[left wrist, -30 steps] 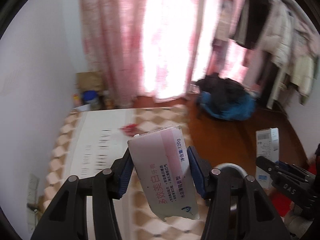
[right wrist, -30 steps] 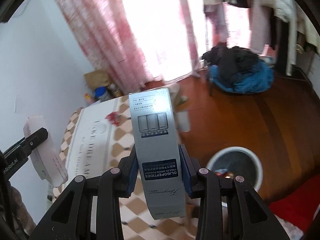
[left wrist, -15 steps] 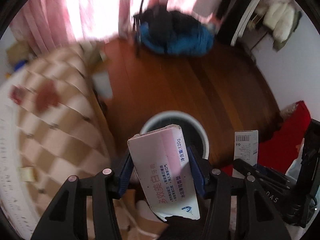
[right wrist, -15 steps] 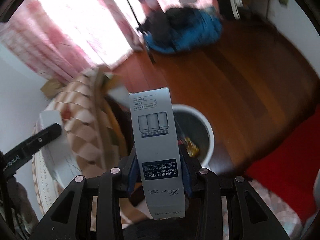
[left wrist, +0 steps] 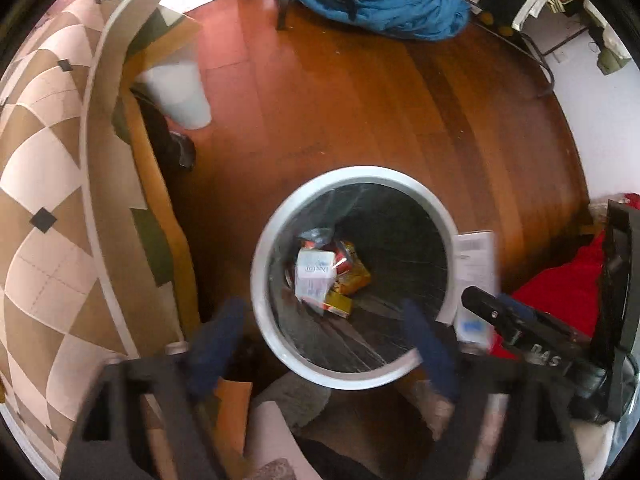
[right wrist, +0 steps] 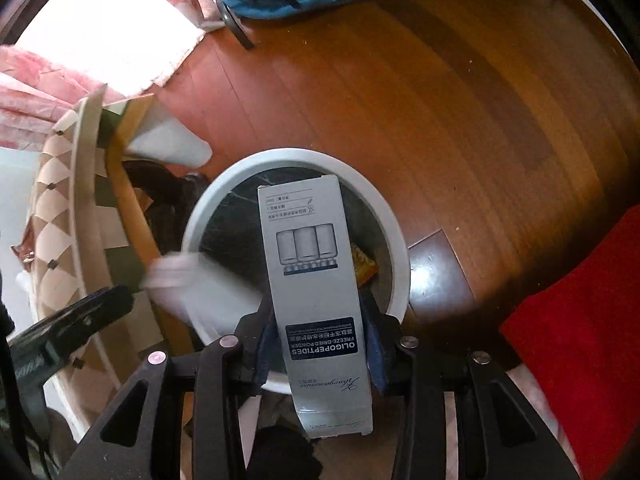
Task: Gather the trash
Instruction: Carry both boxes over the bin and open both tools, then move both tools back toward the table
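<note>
A round grey-rimmed trash bin (left wrist: 264,240) stands on the wood floor below both grippers. My left gripper (left wrist: 320,340) is open and empty over the bin. The pink-and-white toothpaste box (left wrist: 314,276) lies inside it on orange wrappers; in the right wrist view it shows as a white blur (right wrist: 192,284) falling at the bin's left edge. My right gripper (right wrist: 320,344) is shut on a tall grey freeze-dried powder box (right wrist: 316,280) and holds it upright over the bin (right wrist: 400,264). That box also shows in the left wrist view (left wrist: 476,264).
The bed with a tan diamond-pattern cover (left wrist: 44,184) runs along the left. A small white bin (left wrist: 180,92) lies on the floor by the bed. A blue bundle (left wrist: 384,4) lies on the far floor. A red cloth (right wrist: 580,320) is at the right.
My left gripper opened and the toothpaste box dropped into the bin. Both grippers swung from the bed down over the bin. The right gripper still holds the grey box.
</note>
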